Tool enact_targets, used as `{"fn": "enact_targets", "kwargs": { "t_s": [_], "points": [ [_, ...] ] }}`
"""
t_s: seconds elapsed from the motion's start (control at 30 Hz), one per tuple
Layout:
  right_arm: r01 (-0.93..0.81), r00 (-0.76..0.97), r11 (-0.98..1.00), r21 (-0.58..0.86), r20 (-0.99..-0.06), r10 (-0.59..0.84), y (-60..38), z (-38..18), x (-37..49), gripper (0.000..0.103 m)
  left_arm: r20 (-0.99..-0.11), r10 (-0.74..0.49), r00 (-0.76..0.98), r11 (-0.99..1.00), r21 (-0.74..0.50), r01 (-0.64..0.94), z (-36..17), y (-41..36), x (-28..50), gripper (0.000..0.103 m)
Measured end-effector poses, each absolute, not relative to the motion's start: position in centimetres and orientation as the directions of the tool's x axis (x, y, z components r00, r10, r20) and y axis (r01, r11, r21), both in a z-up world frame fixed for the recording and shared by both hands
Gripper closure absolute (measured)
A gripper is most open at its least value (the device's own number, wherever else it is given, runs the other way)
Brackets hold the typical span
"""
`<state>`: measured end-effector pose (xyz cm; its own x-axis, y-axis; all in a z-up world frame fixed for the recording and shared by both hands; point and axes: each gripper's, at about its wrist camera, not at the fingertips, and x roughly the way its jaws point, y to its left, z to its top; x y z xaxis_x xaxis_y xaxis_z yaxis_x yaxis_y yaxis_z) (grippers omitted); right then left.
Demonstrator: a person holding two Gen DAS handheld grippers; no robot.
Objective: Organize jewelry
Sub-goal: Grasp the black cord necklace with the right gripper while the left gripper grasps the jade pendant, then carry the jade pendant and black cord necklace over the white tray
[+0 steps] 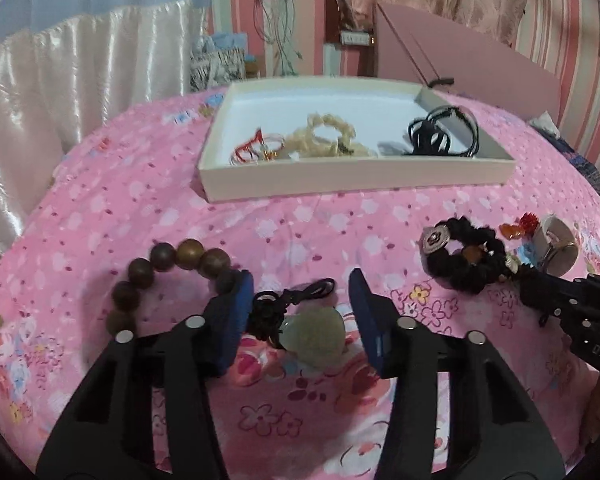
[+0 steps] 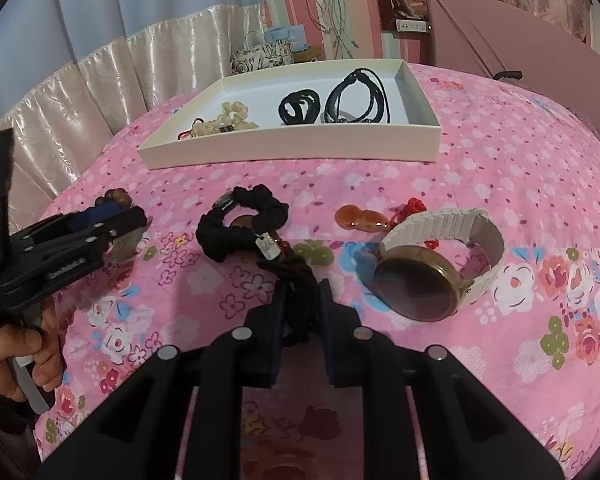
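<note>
Currently left gripper gapes wide around jade pendant, not touching; right gripper is clamped on black braided cord.

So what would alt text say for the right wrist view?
The right gripper has its fingers closed on a dark braided cord on a pink floral bedspread. A watch lies beside it, and a white tray of jewelry sits beyond.

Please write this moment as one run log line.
left gripper: open around jade pendant | right gripper: shut on black cord | tray: partly filled
</note>
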<state>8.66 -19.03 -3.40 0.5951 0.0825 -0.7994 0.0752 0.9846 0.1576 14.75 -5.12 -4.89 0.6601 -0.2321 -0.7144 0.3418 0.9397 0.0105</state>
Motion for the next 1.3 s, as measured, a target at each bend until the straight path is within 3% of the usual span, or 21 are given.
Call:
{"fn": "enact_targets", "kwargs": {
  "t_s": [0.1, 0.2, 0.37, 0.7, 1.03, 1.3],
  "points": [
    [0.076, 0.594, 0.985, 0.153, -0.801, 0.079, -19.0, -3.4, 8.7, 0.087, -0.733, -0.242, 0.636, 0.938, -0.009, 0.347, -5.3, -5.2, 15.4, 0.064],
    [0.077, 0.592, 0.985, 0.152, -0.802, 0.077, -19.1, -3.5, 8.6, 0.087, -0.739, -0.254, 0.624, 0.934, -0.021, 0.356, -5.6, -5.3, 15.5, 0.082],
    [0.078, 0.593, 0.985, 0.154, -0.801, 0.078, -19.2, -3.5, 8.7, 0.087, -0.734, -0.278, 0.620, 0.932, -0.050, 0.359, -5.6, -4.9, 15.5, 0.092],
    [0.078, 0.635, 0.978, 0.191, -0.766, 0.099, -19.3, -2.3, 8.1, 0.088, -0.684, -0.286, 0.671, 0.929, -0.028, 0.369, -4.0, -4.3, 13.5, 0.092],
    [0.024, 0.724, 0.977, 0.211, -0.677, 0.129, -19.2, 3.6, 8.2, 0.088, -0.614, -0.316, 0.723, 0.927, -0.037, 0.374, 1.0, -2.8, 13.1, 0.092],
    [0.020, 0.740, 0.981, 0.195, -0.663, 0.117, -18.8, 5.0, 8.9, 0.088, -0.569, -0.351, 0.744, 0.915, -0.037, 0.402, 2.8, -3.1, 12.5, 0.092]
  ]
}}
